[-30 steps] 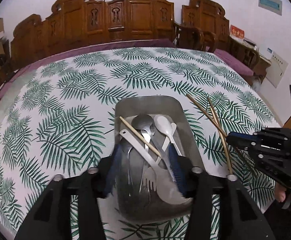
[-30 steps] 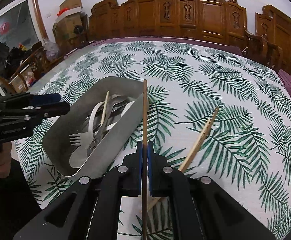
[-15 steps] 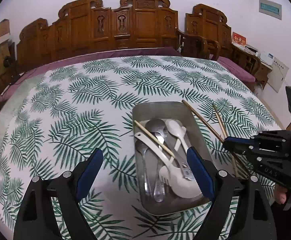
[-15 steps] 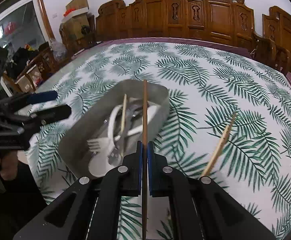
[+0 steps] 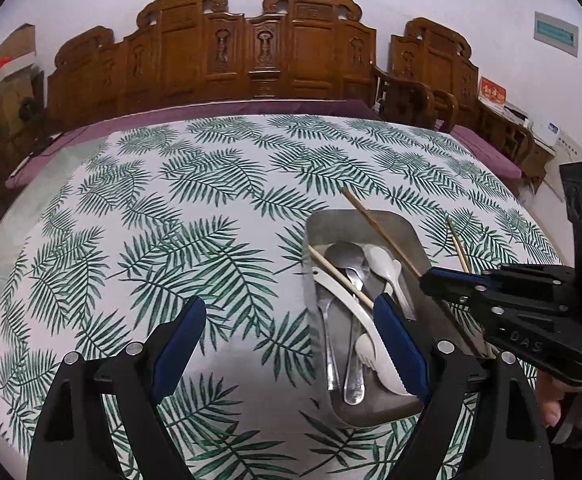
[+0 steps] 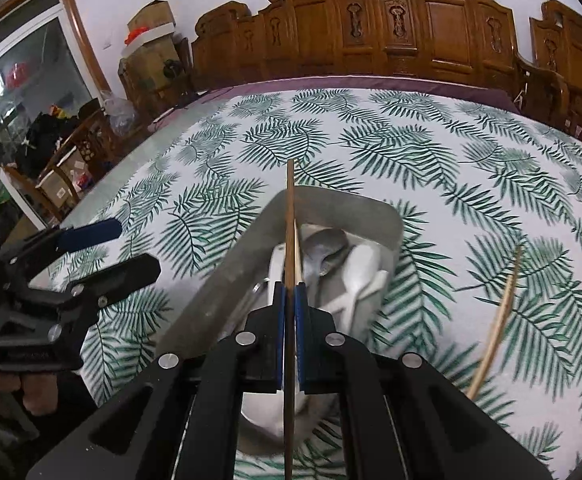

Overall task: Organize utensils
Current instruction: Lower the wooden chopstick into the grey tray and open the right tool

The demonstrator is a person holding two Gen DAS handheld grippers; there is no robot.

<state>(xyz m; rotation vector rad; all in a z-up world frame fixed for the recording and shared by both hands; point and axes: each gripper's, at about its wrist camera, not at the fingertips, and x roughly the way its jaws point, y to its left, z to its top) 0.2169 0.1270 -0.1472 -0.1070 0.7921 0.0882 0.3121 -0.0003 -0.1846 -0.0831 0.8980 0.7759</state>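
A metal tray (image 5: 387,220) (image 6: 227,276) on the leaf-print tablecloth holds metal spoons (image 5: 345,258), a white plastic spoon (image 5: 383,264), a white fork (image 5: 365,354) and one chopstick (image 5: 339,278). My right gripper (image 6: 289,296) (image 5: 431,276) is shut on a wooden chopstick (image 6: 289,216) (image 5: 379,228) and holds it lengthwise above the tray. My left gripper (image 5: 287,320) is open and empty, above the cloth just left of the tray. Another chopstick (image 6: 499,316) (image 5: 457,244) lies on the cloth right of the tray.
Carved wooden chairs (image 5: 263,48) line the far side of the table. A purple undercloth (image 5: 211,112) edges the far rim. Boxes and clutter (image 6: 147,44) stand by the left wall in the right wrist view.
My right gripper carried its chopstick left, from beside the tray to over it. My left gripper opened wide and moved back and left off the tray.
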